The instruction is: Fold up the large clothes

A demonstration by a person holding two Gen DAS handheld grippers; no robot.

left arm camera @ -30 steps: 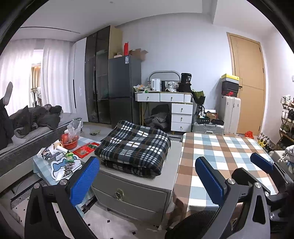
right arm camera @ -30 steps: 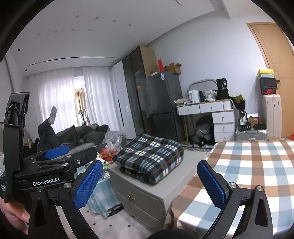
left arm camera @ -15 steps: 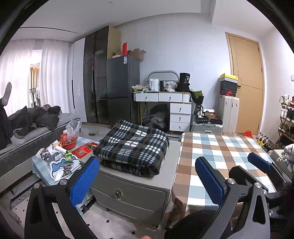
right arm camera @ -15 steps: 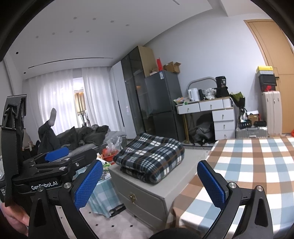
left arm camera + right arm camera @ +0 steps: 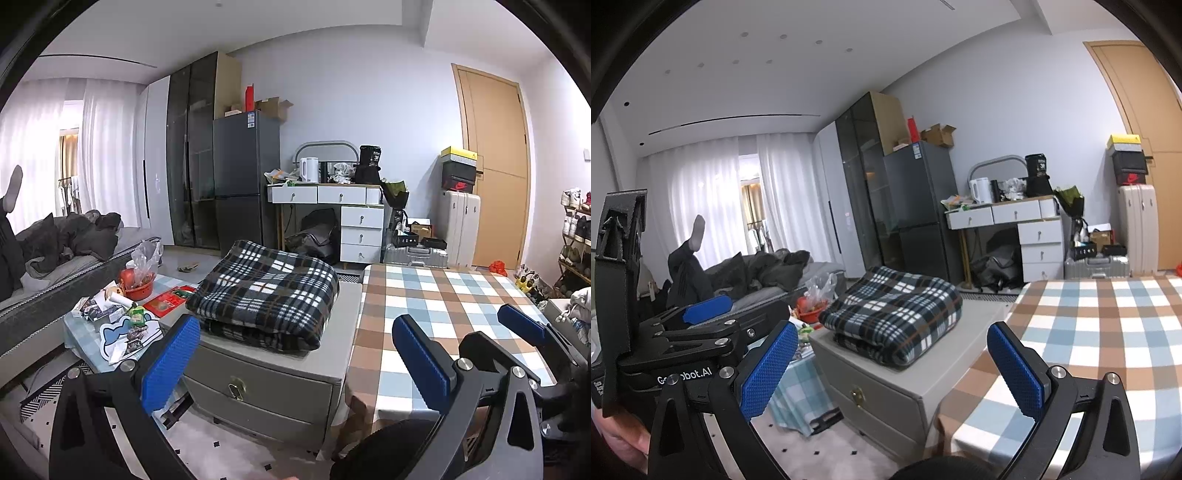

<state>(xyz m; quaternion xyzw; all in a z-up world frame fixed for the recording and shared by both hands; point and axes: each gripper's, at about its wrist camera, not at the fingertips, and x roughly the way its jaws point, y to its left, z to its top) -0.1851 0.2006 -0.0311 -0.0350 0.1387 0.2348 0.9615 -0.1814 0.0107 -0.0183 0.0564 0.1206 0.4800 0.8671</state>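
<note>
Plaid fleece blanket (image 5: 264,291), one piece and folded into a thick pad, lies on top of the grey drawer cabinet (image 5: 258,384), ahead of both our tools and touched by neither. We hold two grippers. Our left gripper (image 5: 295,358) has its blue pads spread wide apart with nothing between them; in its own view the blanket sits just beyond the gap, a little left of centre. Our right gripper (image 5: 892,369) is likewise spread wide and holds nothing, and from its camera the blanket (image 5: 895,317) shows between the two pads, farther off. In the right wrist view the left gripper (image 5: 690,332) appears at the left edge, beside the right one, with part of a hand (image 5: 617,435) below it.

Moving outward, we count one cabinet with two drawers, and one table under a checked tablecloth (image 5: 439,317) in brown, blue and white, standing just beside the cabinet on its right. The cloth's surface in front of the right pads is bare. On the left, a low table (image 5: 92,336) carries small clutter: a red bowl (image 5: 137,290) with a plastic bag, packets and papers. Behind that runs a bed (image 5: 55,266) with dark bedding, where a person's raised leg with a white sock (image 5: 697,230) shows.

Against the far wall we see one grey fridge (image 5: 243,177), one white desk (image 5: 332,206) with a white kettle (image 5: 308,169), one pale suitcase (image 5: 460,225) with stacked shoeboxes on it, and one wooden door (image 5: 495,166). Nothing stands between the grippers and the blanket.
</note>
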